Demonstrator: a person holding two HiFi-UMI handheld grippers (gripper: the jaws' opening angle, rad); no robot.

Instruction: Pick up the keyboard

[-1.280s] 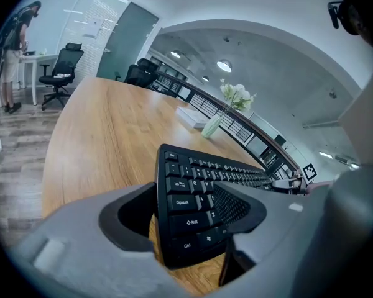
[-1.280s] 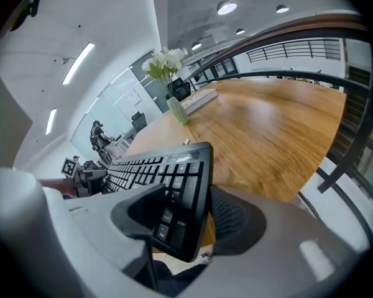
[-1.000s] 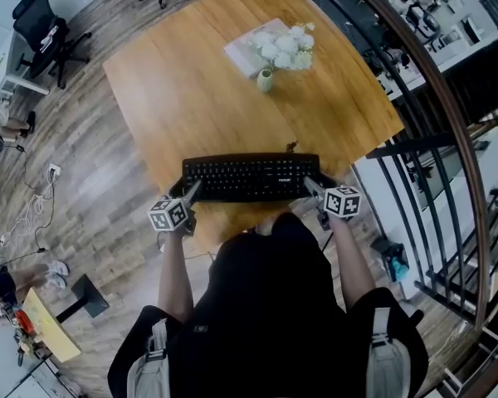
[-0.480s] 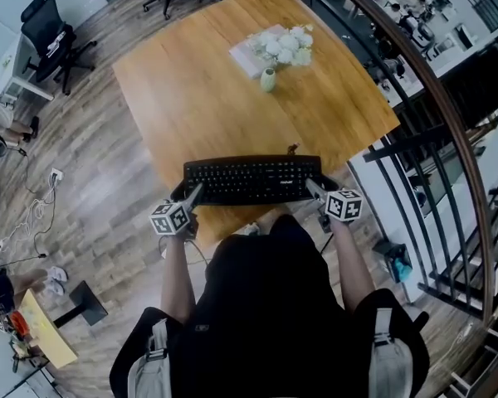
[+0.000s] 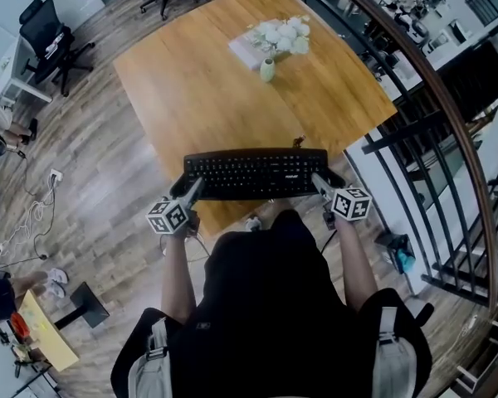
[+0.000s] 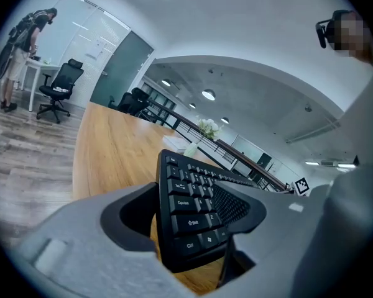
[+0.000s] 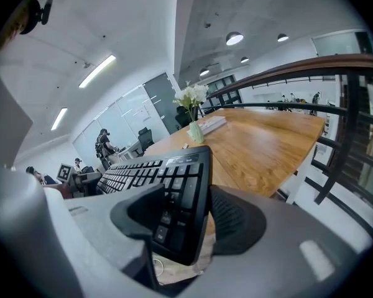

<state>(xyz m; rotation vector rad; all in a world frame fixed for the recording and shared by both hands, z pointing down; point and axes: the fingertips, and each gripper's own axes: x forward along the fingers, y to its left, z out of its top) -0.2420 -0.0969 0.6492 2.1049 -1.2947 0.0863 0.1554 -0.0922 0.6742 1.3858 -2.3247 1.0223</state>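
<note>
The black keyboard (image 5: 256, 174) lies crosswise over the near edge of the wooden table (image 5: 199, 81), just in front of the person. My left gripper (image 5: 188, 191) is shut on its left end and my right gripper (image 5: 319, 182) on its right end. In the left gripper view the keyboard (image 6: 196, 210) is clamped between the jaws of the left gripper (image 6: 186, 219), with the Ctrl and Shift keys closest. In the right gripper view the keyboard (image 7: 168, 185) sits between the jaws of the right gripper (image 7: 183, 219), tilted, with floor showing below its near corner.
A small vase of white flowers (image 5: 274, 44) stands on a flat book at the table's far side. A curved railing (image 5: 448, 114) with dark bars runs along the right. Office chairs (image 5: 46, 36) and cables are on the wood floor at left.
The keyboard looks slightly larger and has shifted a little right and up in the head view, with both grippers still clamped on its ends.
</note>
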